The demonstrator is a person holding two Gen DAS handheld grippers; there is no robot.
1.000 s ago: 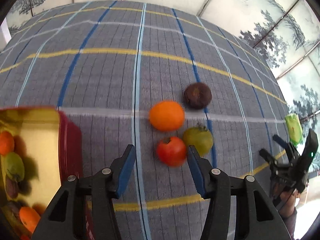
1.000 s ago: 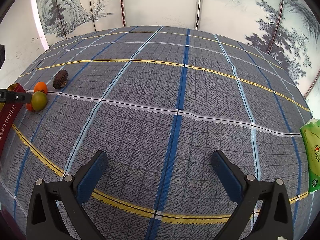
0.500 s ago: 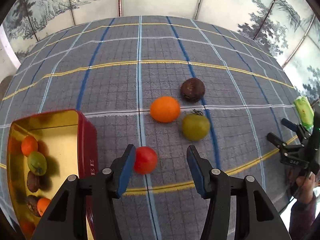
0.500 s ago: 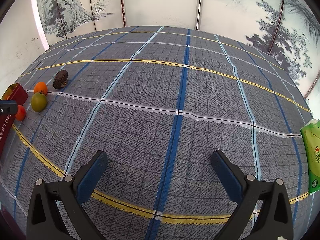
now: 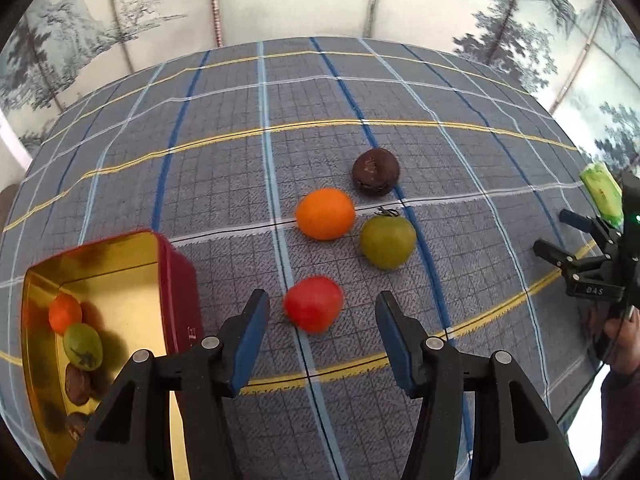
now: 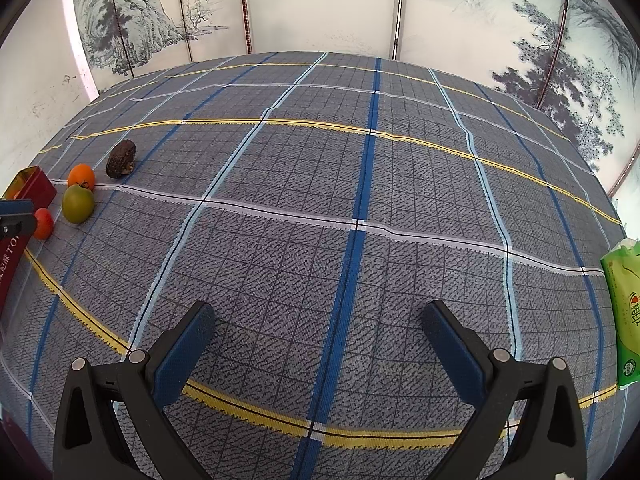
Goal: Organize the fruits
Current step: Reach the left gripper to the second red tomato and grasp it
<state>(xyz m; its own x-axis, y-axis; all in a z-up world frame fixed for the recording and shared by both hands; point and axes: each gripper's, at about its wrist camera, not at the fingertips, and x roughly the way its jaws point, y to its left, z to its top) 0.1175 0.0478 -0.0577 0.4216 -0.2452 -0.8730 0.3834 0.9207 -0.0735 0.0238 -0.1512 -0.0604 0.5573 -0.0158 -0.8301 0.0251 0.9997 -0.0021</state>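
Covering the whole table, the plaid cloth (image 5: 224, 184) carries everything else, and the red tin (image 5: 176, 280) with its gold inside sits at its near left edge, already holding several fruits: an orange one, a green one and some dark ones farther down, so the sorting looks partly done. Four pieces lie outside the tin on the cloth: the orange fruit (image 5: 325, 213), the green fruit (image 5: 387, 242) just beside it, the dark brown fruit (image 5: 375, 171) a little beyond both, and the red fruit (image 5: 313, 309) nearest the camera. The left gripper (image 5: 322, 334) stands with its jaws spread wide and nothing held; the red fruit sits just ahead of the gap between the blue pads (image 5: 252, 336), touching neither, a little toward the left one, and looks the likely next pick. The right gripper (image 6: 320, 348) hovers well apart over bare cloth, jaws likewise spread and empty, with a green packet (image 6: 622, 316) at the far right edge.
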